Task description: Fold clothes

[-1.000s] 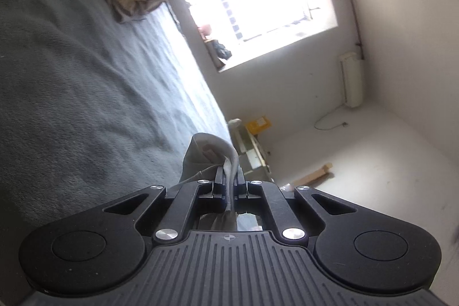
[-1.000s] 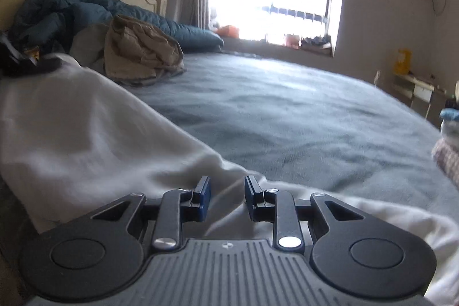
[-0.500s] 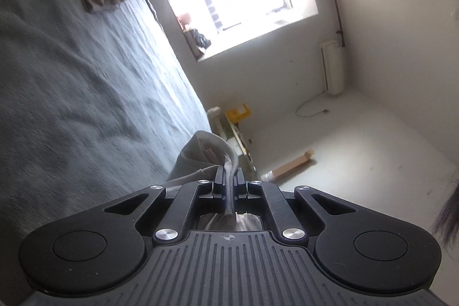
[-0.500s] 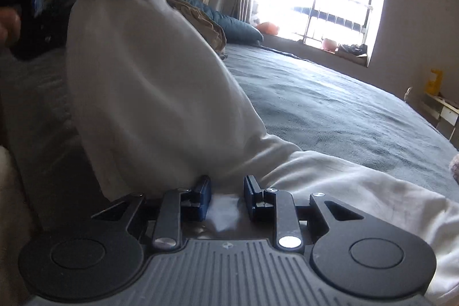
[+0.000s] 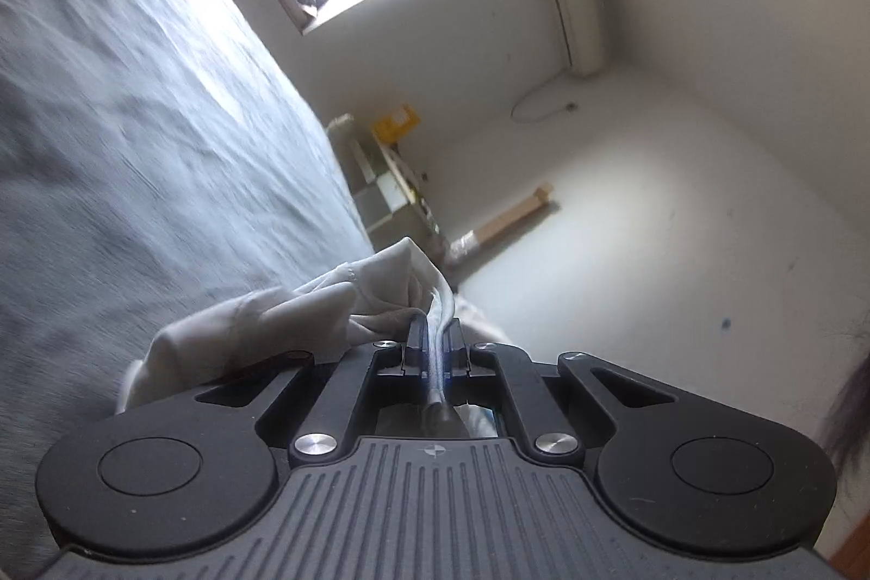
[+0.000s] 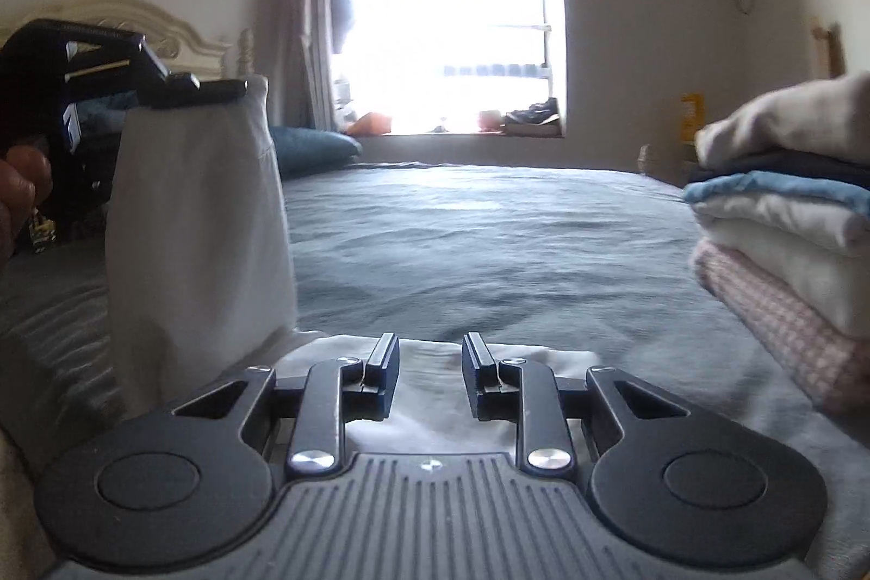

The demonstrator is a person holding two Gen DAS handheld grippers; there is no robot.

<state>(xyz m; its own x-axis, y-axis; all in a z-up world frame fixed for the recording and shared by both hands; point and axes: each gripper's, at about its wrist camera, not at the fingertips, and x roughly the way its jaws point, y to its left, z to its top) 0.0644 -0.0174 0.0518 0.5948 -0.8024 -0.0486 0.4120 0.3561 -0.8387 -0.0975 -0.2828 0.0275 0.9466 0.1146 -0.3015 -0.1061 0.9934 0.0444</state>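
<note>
At the far left of the right wrist view a hand point(image 6: 19, 186) carries the left gripper point(image 6: 217, 88), its jaws pressed together on the top edge of a white garment point(image 6: 201, 232), so that one end of the cloth hangs up off the grey bed point(image 6: 489, 232) like a curtain. The left wrist view confirms the pinch: a bunched hem runs straight between the closed fingers point(image 5: 416, 341). Lower and to the right, the rest of the garment lies flat on the bed under the right gripper point(image 6: 429, 357), whose jaws stand partly spread and pinch nothing (cloth shows beneath them, not between the pads). At the far right sits a stack point(image 6: 788, 221) of folded clothes. The step in hand looks like a fold, the lifted end being carried over the flat part. Next, the left gripper probably has to lay its edge down squarely on the lower layer, while the right steadies or smooths the cloth.
</note>
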